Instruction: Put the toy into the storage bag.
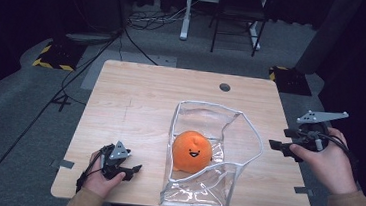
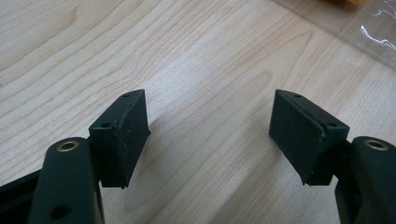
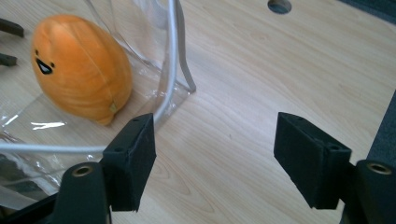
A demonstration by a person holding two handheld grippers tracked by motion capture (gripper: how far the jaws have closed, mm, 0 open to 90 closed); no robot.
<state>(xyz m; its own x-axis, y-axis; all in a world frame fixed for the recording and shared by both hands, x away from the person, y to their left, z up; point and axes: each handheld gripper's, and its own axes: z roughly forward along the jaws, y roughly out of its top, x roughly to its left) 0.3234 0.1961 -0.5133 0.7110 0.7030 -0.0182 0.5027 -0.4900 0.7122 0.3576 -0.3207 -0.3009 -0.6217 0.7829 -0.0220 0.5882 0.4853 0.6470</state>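
An orange plush toy [image 1: 192, 151] with a small smiling face is sitting inside a clear plastic bag [image 1: 204, 185] that is standing open on the wooden desk [image 1: 135, 104], a little right of the desk's middle and toward its near edge; the bag's pale rim [image 1: 249, 124] is arching up and around the toy. The left gripper [image 1: 132, 171] is resting low near the desk's front left corner, held in the person's left hand [image 1: 101, 178], well apart from the bag; in the left gripper view its jaws are standing wide apart over bare wood, holding nothing, with a corner of the clear bag [image 2: 369, 32] showing at the upper right. The right gripper [image 1: 276, 146] is hovering at the desk's right edge in the right hand [image 1: 328, 166], pointing toward the bag; in the right gripper view its jaws are also spreading wide and empty, with the toy [image 3: 79, 67] and the bag's rim [image 3: 170, 60] lying just beyond the left jaw; a round hole [image 1: 225, 87] is sitting near the desk's far edge.
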